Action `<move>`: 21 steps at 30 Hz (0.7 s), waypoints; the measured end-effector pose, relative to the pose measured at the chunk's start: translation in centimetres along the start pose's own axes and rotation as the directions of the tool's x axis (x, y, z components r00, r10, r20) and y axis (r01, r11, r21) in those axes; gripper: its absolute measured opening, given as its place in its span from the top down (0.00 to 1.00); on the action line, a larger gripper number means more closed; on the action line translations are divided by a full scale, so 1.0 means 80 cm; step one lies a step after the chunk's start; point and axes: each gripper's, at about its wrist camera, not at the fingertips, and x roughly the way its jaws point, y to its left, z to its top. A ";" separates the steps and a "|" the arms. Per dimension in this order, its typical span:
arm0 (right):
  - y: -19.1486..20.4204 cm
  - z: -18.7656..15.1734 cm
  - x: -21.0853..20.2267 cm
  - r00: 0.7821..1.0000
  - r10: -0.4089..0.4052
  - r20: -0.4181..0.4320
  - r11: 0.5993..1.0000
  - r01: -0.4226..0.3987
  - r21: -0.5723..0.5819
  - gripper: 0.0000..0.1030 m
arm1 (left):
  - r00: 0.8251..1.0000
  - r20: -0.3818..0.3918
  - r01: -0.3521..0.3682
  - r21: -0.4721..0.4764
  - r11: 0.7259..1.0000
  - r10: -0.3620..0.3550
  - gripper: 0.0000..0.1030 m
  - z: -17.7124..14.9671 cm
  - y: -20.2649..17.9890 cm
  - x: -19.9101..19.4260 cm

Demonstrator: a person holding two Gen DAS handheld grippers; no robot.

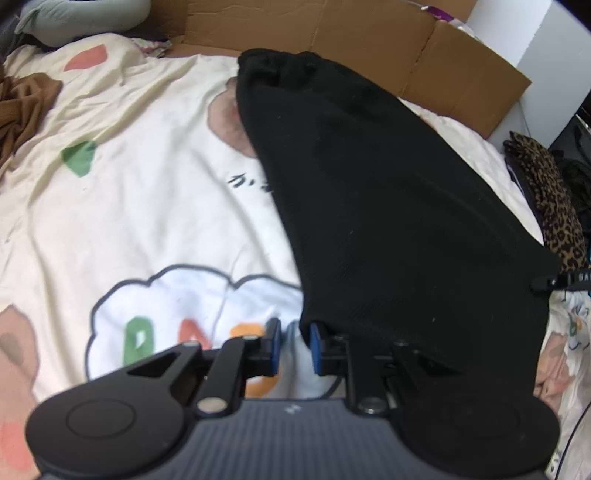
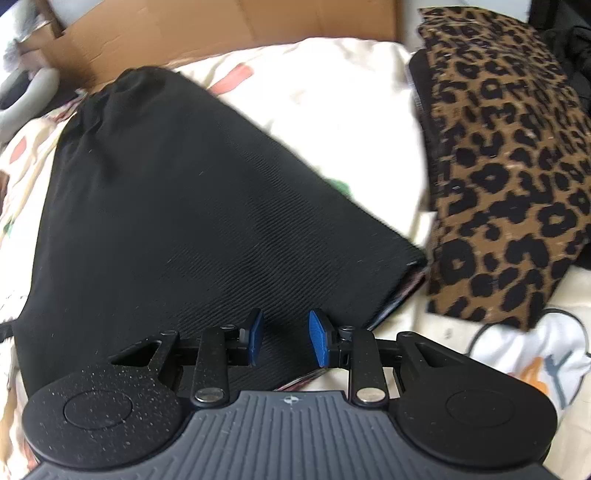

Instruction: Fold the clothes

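A black ribbed garment [image 1: 388,203] lies flat on the printed bedsheet [image 1: 129,206], its gathered waistband at the far end. My left gripper [image 1: 294,341] hovers at its near left corner. The blue pads [image 1: 274,338] stand a narrow gap apart with white sheet showing between them, and the cloth edge rests against the right pad. In the right wrist view, my right gripper [image 2: 287,339] is over the near edge of the same black garment [image 2: 177,206]. Its pads [image 2: 318,338] are apart, with the cloth lying flat below the gap and unpinched.
A folded leopard-print garment [image 2: 509,166] lies right of the black one, also seen at the bed's right edge [image 1: 554,206]. A brown garment [image 1: 22,107] is crumpled at far left. Cardboard [image 1: 369,40] lines the far side. A grey-green cushion [image 1: 81,18] sits at the back left.
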 end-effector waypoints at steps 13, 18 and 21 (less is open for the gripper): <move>-0.038 0.019 -0.059 0.998 0.003 0.055 0.995 -0.008 0.095 0.67 | 0.994 0.064 0.090 -0.101 0.991 -0.084 0.84 0.019 0.006 -0.067; -0.051 0.025 -0.074 0.998 0.000 0.069 0.996 -0.006 0.088 0.67 | 0.988 0.062 0.145 -0.079 0.986 -0.140 0.86 0.035 -0.016 -0.048; -0.061 0.029 -0.071 0.997 -0.015 0.073 0.992 0.005 0.129 0.67 | 0.987 0.046 0.159 -0.055 0.986 -0.157 0.86 0.036 -0.030 -0.030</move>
